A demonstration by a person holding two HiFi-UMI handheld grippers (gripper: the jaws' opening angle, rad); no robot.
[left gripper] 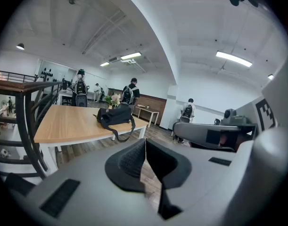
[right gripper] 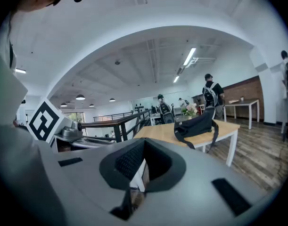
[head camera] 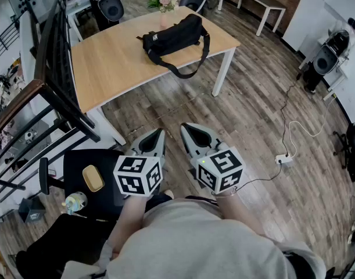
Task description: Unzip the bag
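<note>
The black bag point(head camera: 176, 36) lies on the far part of the wooden table point(head camera: 113, 63), just beside a small bunch of flowers point(head camera: 165, 2), with its strap looping over the table's near edge. Both grippers hang side by side above the plank floor, well apart from the table. The left gripper point(head camera: 160, 131) has its jaws pressed together, holding nothing. The right gripper point(head camera: 185, 127) is likewise closed and empty.

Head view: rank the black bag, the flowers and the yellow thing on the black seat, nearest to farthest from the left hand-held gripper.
1. Yellow object: on the black seat, just left of the left hand-held gripper.
2. Black bag: ahead, on the wooden table.
3. Flowers: behind the bag, at the table's far edge.
</note>
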